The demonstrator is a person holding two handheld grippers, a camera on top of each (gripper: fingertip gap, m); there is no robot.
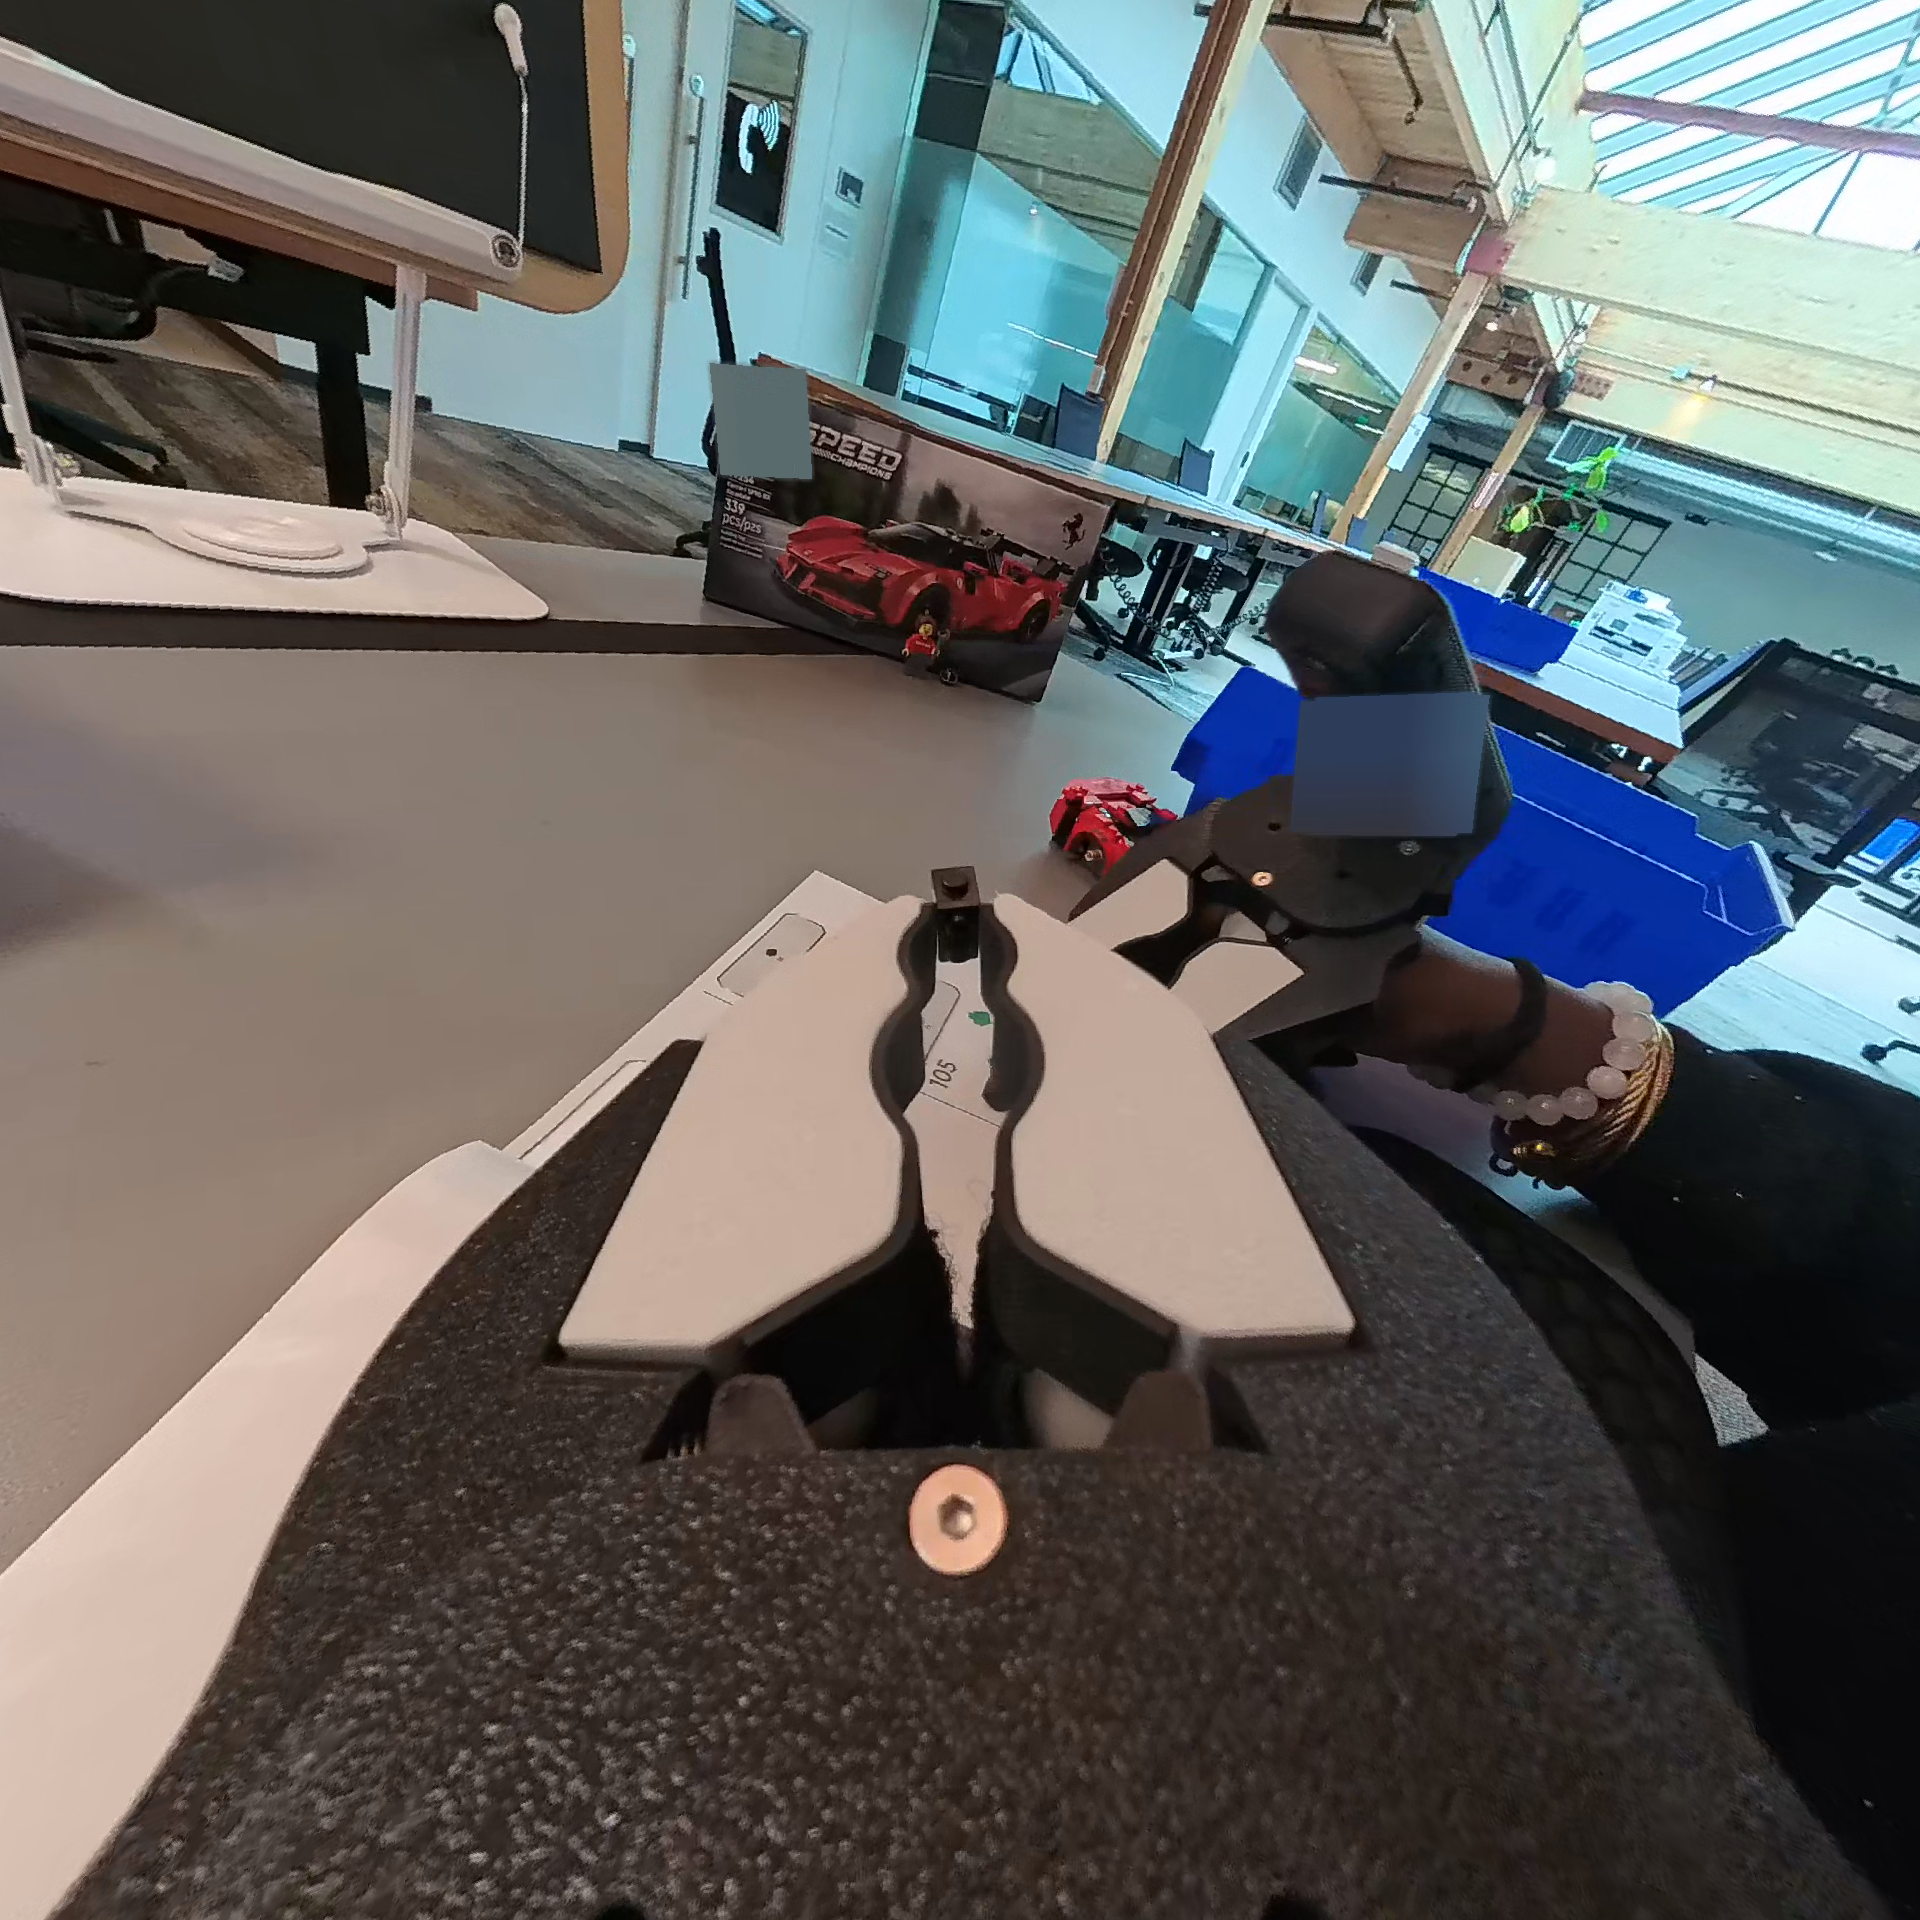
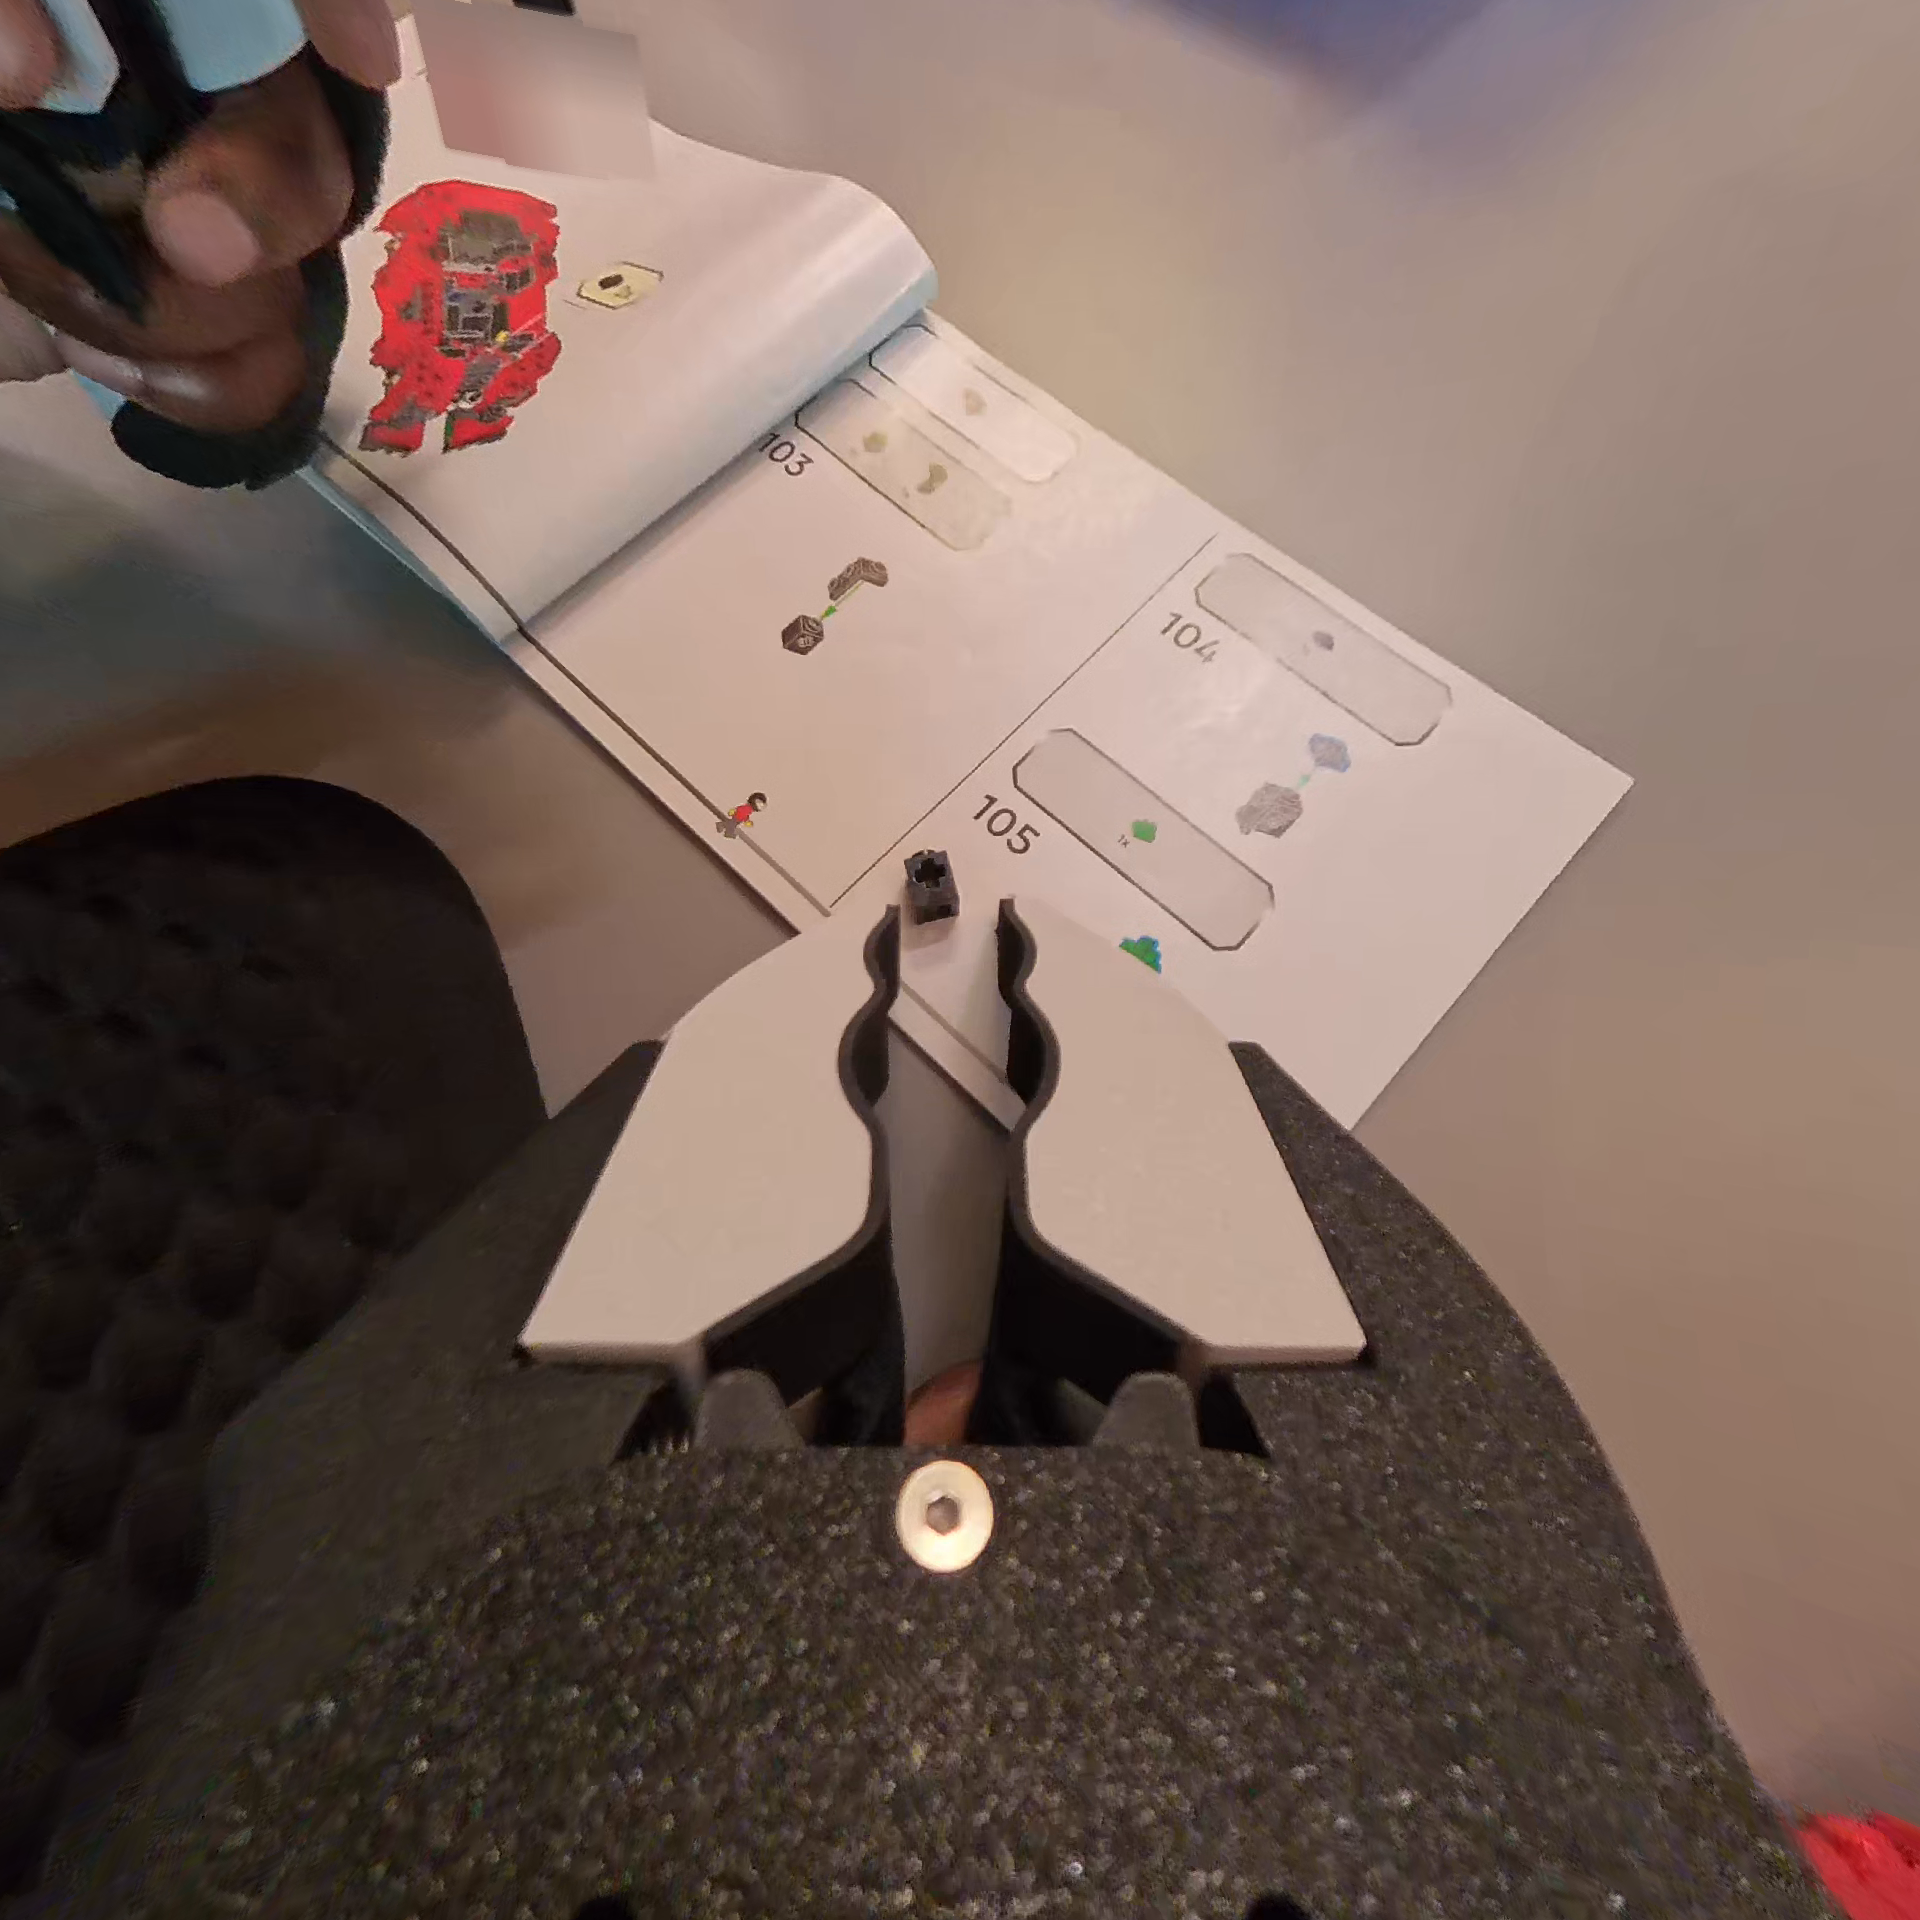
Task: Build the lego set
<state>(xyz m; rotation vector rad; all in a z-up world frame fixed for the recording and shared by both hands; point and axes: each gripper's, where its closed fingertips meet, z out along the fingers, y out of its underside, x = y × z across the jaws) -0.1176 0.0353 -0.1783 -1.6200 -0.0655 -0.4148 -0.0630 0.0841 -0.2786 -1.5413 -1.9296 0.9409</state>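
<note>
The left gripper has its jaws drawn nearly together and pinches a small black lego brick between the fingertips, with the brick's stud end projecting toward 12 o'clock beyond the tips. Behind the tips, the wavy inner edges of the two grey fingers leave a narrow gap through which the open instruction booklet shows on the grey table. In the right wrist view, the right gripper has its jaws spread moderately apart and holds nothing. The same black lego brick appears just beyond its tips at 12 o'clock, nearer the left-hand fingertip; whether it touches that tip cannot be told. The booklet lies open beneath, with printed build steps across the page. In the left wrist view, the right gripper's body stands at 2 o'clock, held by a hand with a beaded bracelet at the wrist. A partly built red lego car rests on the table at 1 o'clock, just beside that gripper. The set's box stands upright farther back at 12 o'clock, and a blue bin sits at 2 o'clock.
</note>
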